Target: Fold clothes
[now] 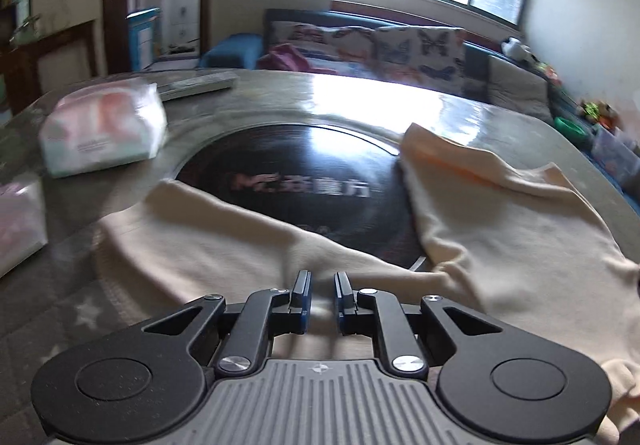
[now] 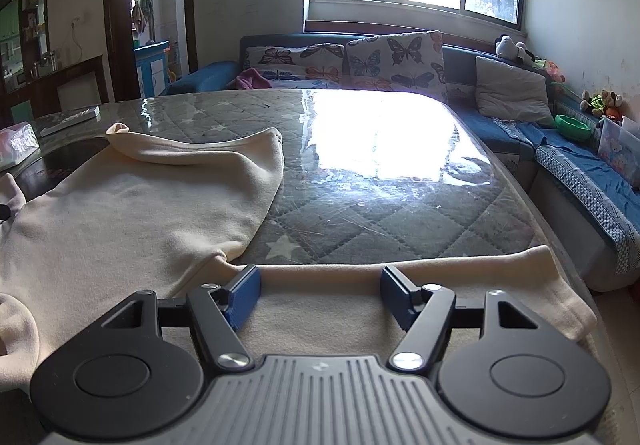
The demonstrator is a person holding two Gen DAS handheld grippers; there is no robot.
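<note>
A cream long-sleeved garment (image 1: 500, 229) lies spread on the table, one sleeve (image 1: 208, 229) running left and its body to the right. My left gripper (image 1: 322, 285) hovers over the sleeve near the armpit, its jaws nearly closed with a narrow gap and no cloth seen between them. In the right wrist view the garment body (image 2: 140, 213) lies to the left and the other sleeve (image 2: 400, 285) runs across under my right gripper (image 2: 320, 285), which is wide open just above it.
A black round induction plate (image 1: 304, 173) is set in the table, partly covered by the garment. Tissue packs (image 1: 104, 133) and a remote (image 1: 196, 83) lie far left. The quilted glass-covered table (image 2: 380, 181) extends ahead; a blue sofa (image 2: 580, 149) with cushions stands beyond and to the right.
</note>
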